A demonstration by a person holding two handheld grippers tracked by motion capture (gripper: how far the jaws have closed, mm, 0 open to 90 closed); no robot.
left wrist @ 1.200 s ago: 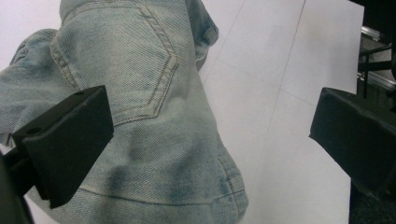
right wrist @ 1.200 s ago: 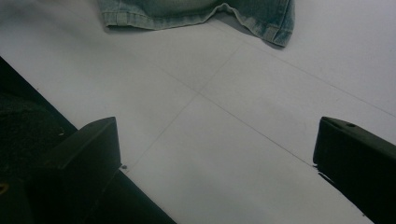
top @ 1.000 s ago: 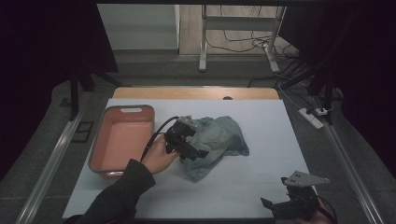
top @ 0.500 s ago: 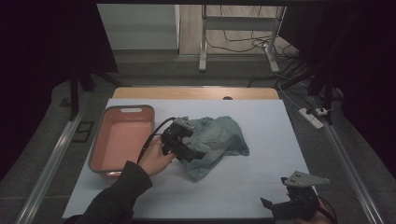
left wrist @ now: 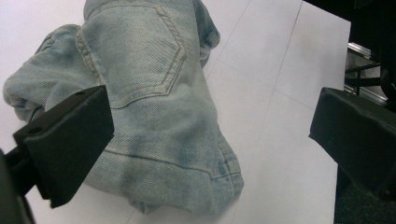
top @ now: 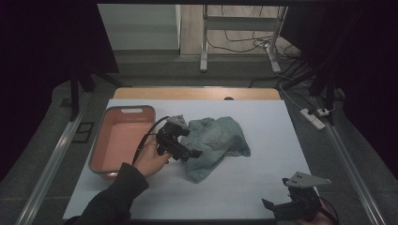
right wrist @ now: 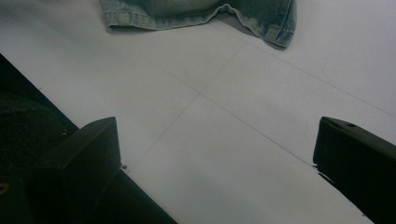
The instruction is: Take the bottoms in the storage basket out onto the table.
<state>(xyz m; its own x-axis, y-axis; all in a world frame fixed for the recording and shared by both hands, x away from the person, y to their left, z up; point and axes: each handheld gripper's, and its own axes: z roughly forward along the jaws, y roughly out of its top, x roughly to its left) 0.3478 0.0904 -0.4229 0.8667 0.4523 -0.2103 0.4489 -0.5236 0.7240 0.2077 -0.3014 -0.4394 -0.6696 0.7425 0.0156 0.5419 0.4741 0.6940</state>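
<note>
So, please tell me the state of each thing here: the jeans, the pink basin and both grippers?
Jeans: crumpled in a heap on the white table, outside the basin, not held.
Pink basin: upright at the table's left edge, nothing visible inside.
Left gripper: jaws wide open, poised over the jeans, not closed on them.
Right gripper: jaws open, holding nothing, near the table's front right corner, away from the jeans.

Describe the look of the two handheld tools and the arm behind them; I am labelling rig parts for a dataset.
Each tool is black with two blocky, flat-faced jaws. The left tool carries a grey three-cornered plate on top and trails a black cable looping back toward the hand. The right tool bears the same grey plate. The left forearm wears a dark sleeve.
</note>
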